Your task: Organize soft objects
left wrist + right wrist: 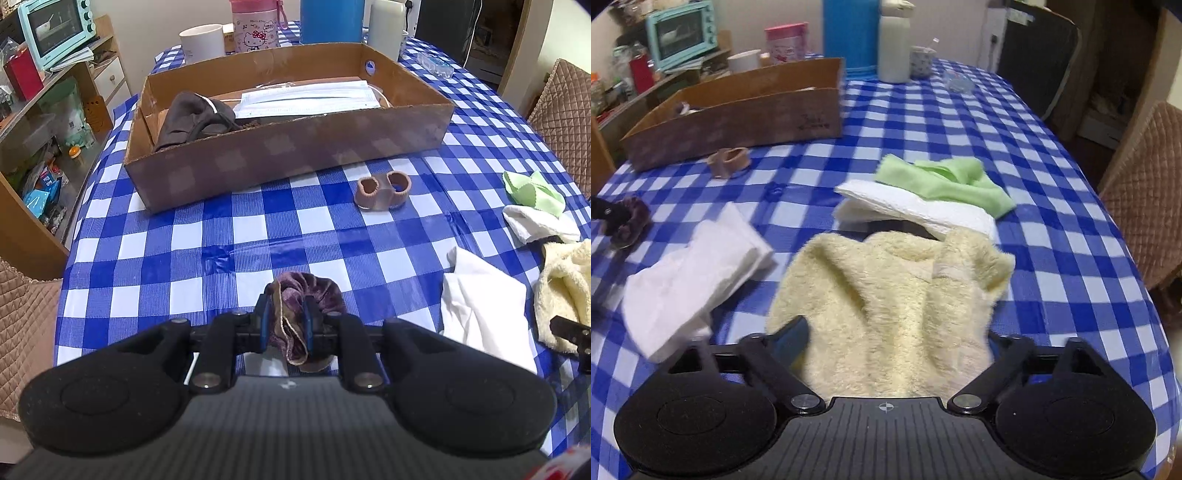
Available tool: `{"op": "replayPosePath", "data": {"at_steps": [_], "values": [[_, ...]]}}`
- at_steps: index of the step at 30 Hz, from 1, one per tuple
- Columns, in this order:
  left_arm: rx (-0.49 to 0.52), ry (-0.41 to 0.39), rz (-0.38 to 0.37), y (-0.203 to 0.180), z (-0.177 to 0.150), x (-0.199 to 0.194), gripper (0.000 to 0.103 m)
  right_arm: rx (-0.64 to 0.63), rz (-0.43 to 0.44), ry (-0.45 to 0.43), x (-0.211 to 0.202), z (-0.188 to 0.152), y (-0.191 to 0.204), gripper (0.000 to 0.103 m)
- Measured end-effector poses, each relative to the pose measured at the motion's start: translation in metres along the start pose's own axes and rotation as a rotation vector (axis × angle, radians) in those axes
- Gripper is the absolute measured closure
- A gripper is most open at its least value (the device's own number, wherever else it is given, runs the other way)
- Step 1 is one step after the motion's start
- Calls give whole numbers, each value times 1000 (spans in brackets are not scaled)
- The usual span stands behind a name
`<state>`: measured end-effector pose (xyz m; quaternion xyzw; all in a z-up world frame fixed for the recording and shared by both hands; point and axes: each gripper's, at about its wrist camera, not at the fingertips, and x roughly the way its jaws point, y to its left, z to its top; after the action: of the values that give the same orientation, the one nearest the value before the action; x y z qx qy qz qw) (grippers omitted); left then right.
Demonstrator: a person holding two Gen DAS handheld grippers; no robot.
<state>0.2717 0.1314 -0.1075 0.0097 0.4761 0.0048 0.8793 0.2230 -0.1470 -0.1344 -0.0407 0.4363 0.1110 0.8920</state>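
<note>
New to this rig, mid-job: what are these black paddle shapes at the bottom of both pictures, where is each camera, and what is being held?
Each picture comes from a camera on a hand-held two-finger gripper, looking along its fingers; the black shapes are the gripper's own body.

Left wrist view: the left gripper is shut on a purple scrunchie. Ahead stands a cardboard box on the checked tablecloth, with a tan toe separator before it.

Right wrist view: the right gripper stands wide around a fluffy yellow towel; it is not clamped. Nearby lie a white cloth, a folded white towel and a green cloth.
</note>
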Motion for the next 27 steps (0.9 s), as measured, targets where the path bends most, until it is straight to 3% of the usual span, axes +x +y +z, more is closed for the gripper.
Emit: {"op": "replayPosePath", "data": {"at_steps": [3,6,18,27], "values": [[2,0,-4,-1,-2,-1,87,-40,24,-13,-6,1,7,48],[15,-1,-10,-5,-4,-4,87,-65,49,-22,-10,3,11,63],[38,-24,-43,-16,-14,-34,87,-29,194,22,-34,-3,3,70],[24,-87,-44,-13,0,-64,87,5,275,-67,-66,26,1,70]]}}
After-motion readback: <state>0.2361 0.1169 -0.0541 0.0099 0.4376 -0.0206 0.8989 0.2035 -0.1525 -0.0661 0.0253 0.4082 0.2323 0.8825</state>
